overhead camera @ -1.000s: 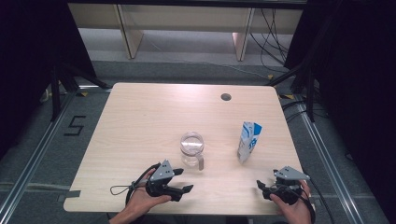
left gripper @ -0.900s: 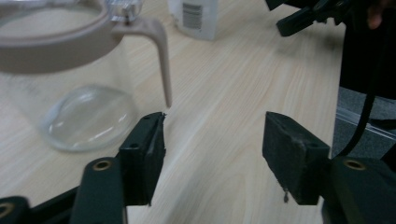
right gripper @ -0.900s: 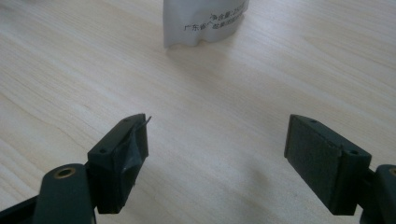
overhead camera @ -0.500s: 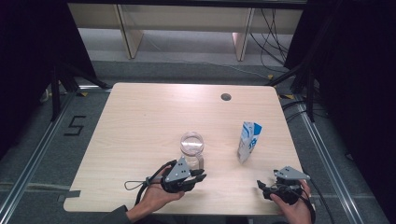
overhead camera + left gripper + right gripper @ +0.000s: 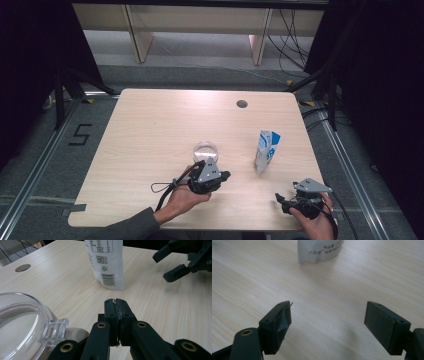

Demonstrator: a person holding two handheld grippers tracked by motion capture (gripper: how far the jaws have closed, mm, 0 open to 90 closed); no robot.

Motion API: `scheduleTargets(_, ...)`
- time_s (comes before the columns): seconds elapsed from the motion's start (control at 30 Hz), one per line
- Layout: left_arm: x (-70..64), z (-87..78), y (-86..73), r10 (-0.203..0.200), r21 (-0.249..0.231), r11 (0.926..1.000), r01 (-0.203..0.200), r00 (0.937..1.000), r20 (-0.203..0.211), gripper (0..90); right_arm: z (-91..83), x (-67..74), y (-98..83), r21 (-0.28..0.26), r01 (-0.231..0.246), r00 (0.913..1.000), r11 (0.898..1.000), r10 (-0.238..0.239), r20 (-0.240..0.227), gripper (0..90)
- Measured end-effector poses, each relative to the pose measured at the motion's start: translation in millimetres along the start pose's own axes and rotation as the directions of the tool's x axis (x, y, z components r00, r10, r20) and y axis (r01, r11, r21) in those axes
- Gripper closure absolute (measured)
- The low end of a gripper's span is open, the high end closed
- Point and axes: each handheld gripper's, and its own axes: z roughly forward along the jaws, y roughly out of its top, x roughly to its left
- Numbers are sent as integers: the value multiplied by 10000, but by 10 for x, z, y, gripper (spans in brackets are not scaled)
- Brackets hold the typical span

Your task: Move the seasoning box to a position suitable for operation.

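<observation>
The left tongs point(image 5: 223, 175) have just been closing and now stand fully shut: in the left gripper view their two black pads point(image 5: 116, 312) press flat against each other with nothing between them. They lie low over the worktop point(image 5: 150, 130), near its near edge and a little left of centre, pointing to the right across the surface. Just beside them, on their far side, stands a clear glass mug point(image 5: 205, 152); in the left gripper view its rim point(image 5: 22, 315) and the square end of its handle sit close to the left of the pads, apart from them. The mug is not gripped.

The right tongs point(image 5: 280, 199) are held at the near right corner of the worktop and stand wide, with bare wood between their two pads point(image 5: 384, 325) in the right gripper view. They also show at the upper right of the left gripper view, spread apart and pointing toward the left tongs.

A white and blue carton point(image 5: 266, 151) stands upright to the right of the mug, on the far side of the right tongs and well apart from both pairs. Its printed lower part shows ahead of each pair in the gripper views.

Farther off, near the far edge, a dark round hole point(image 5: 242, 104) is set in the worktop.
</observation>
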Motion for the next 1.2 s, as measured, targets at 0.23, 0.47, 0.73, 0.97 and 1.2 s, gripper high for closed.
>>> scheduleTargets(0.23,30,-16,96,-86,-62,9999,87,9999,56,868,12,-3,-4,-89,-17,10000,10000,17,-22,225)
scheduleTargets(0.47,207,-126,220,-211,-66,9998,211,9998,-12,871,-2,-2,0,13,28,10000,10000,-28,-15,225)
scheduleTargets(0.73,352,-115,200,-473,177,9987,474,9988,-81,870,1,8,-1,92,-108,9999,9999,109,-42,225)
scheduleTargets(0.97,404,-145,204,-476,429,9979,477,9989,-26,864,11,-3,-2,13,14,10000,10000,-14,-64,225)
scheduleTargets(1.2,407,-154,207,-436,503,9978,436,9990,-2,861,9,-3,0,-14,58,10000,10000,-58,-59,225)
